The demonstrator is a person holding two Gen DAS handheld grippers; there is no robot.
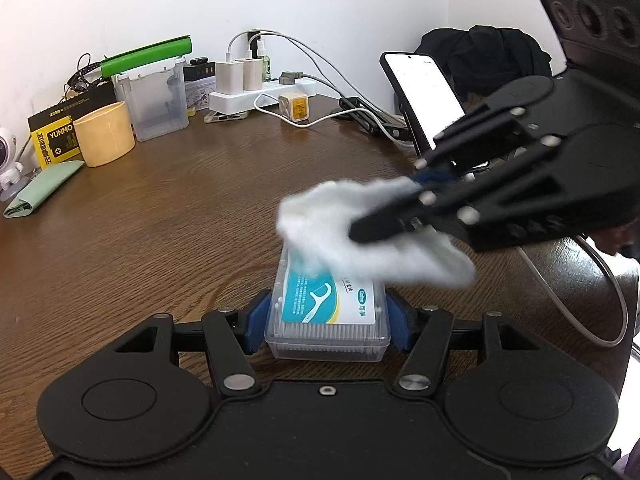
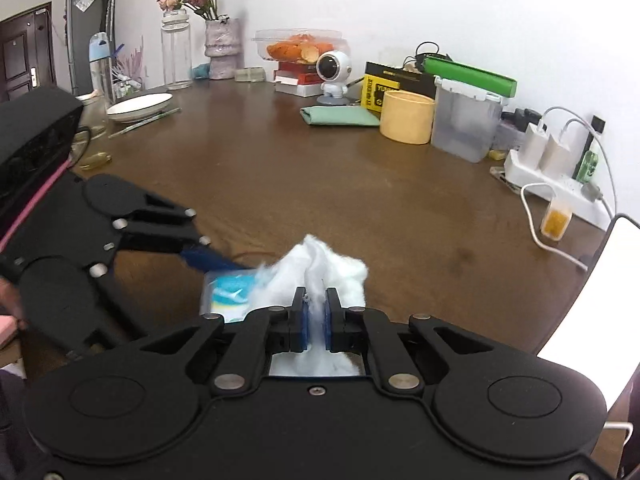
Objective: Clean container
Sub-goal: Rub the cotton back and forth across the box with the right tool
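Wiping step in hand: left gripper [image 1: 326, 320] fingers clamp the container [image 1: 328, 312] on the table [image 1: 160, 220]; right gripper [image 2: 316, 312] fingers clench the cloth [image 2: 320, 268] atop the container; next, sweep the cloth across the container lid

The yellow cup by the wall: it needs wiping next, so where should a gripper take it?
Grip the yellow cup across its rim from above. It stands upright, open-topped, wedged between the clear bin and black-and-yellow box, so only the top is free.
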